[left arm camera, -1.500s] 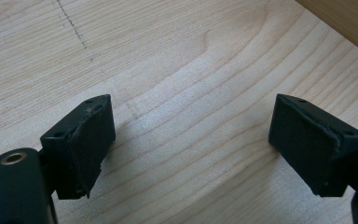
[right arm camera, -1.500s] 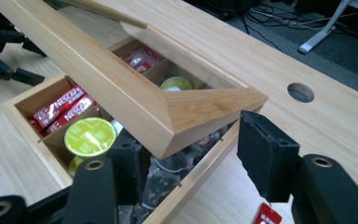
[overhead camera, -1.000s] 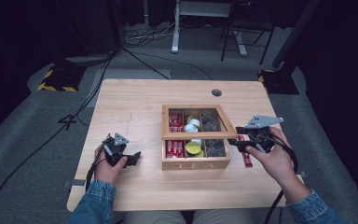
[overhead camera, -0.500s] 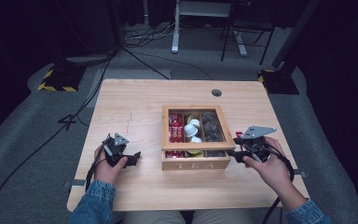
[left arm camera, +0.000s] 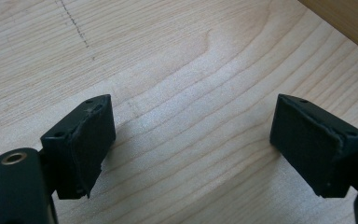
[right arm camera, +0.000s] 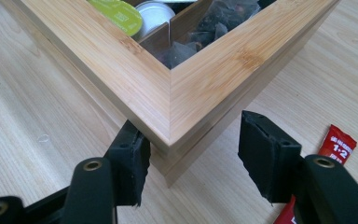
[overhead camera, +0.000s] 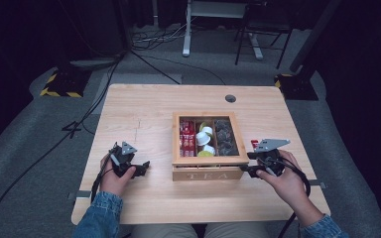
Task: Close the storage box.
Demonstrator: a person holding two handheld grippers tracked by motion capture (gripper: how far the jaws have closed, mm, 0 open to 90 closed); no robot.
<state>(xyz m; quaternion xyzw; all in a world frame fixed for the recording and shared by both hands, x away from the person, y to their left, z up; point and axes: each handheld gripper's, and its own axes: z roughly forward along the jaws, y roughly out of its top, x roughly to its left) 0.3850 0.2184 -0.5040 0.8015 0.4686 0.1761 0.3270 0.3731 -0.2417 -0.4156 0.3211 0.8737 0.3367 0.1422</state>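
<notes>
One wooden tea box (overhead camera: 206,147), lid closed, sits right of the worktop (overhead camera: 144,114) centre, its "TEA" front facing the near edge, sides square to the edges. Three compartments show through the lid. One red sachet (right arm camera: 336,143) lies beside its right side. Left gripper (left arm camera: 191,140): jaws spread, over bare wood. Right gripper (right arm camera: 191,154): jaws spread, flanking the box's near right corner.

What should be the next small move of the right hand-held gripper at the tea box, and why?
Probably close the right hand-held gripper on the near right corner of the tea box. Its jaws are open and already stand on both sides of that corner, one close against the wood, the other apart. The left hand-held gripper is open over bare table.
</notes>
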